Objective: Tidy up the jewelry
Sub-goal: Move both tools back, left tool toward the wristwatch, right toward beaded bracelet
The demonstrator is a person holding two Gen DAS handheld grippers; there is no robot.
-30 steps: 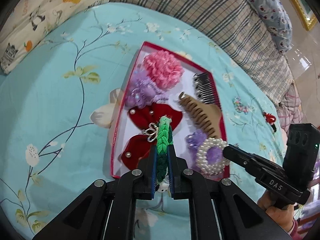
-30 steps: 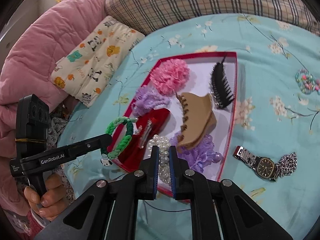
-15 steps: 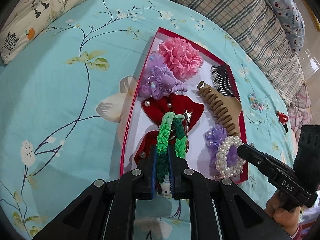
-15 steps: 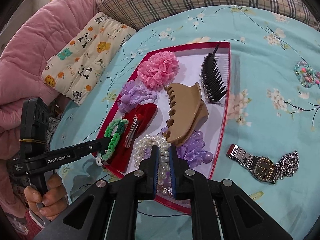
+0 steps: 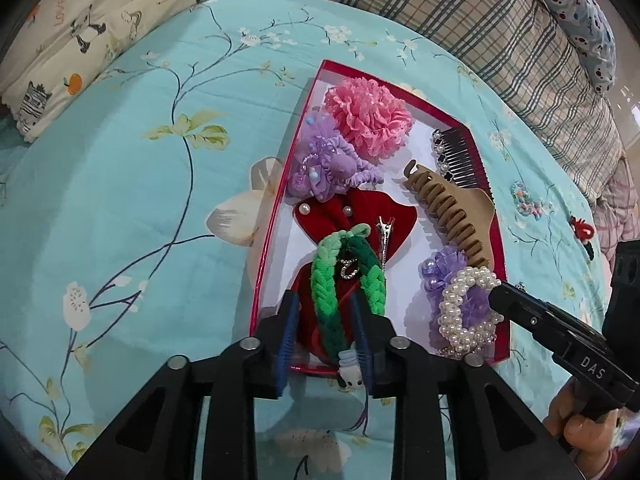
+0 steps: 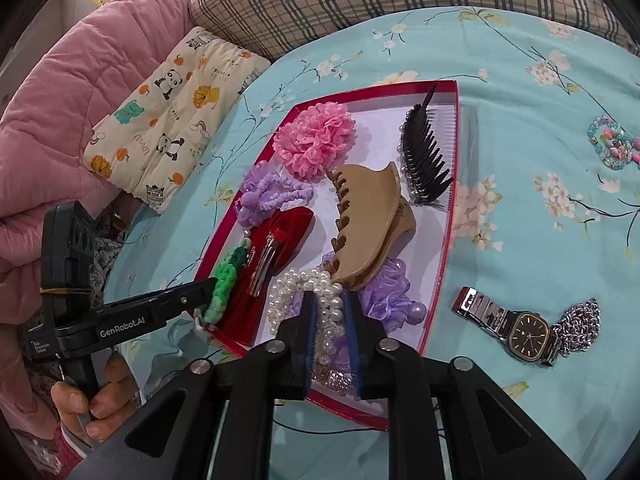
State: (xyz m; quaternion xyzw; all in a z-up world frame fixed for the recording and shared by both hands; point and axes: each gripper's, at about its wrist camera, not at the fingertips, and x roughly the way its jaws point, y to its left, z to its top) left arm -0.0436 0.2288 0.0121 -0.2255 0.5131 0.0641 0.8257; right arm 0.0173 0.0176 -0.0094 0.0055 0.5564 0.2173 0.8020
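A: How does the left gripper (image 5: 326, 322) stand?

B: Its jaws are opening, with the green braid (image 5: 348, 276) lying between them, loose on the red bow (image 5: 360, 216) at the near left corner of the tray (image 5: 276, 216).

A: And the right gripper (image 6: 329, 334)?

B: Also opening, over the pearl ring (image 6: 316, 292) on the purple scrunchie (image 6: 386, 284) at the tray's near edge; the pads no longer press it.

A: What else is in the tray?

B: A tan claw clip (image 6: 368, 220) in the middle, a pink flower (image 6: 316, 140) and a black comb (image 6: 426, 160) at the far edge.

A: Outside it?

B: A watch (image 6: 520, 330) on the bedspread (image 5: 120, 200), near the tray's right edge.
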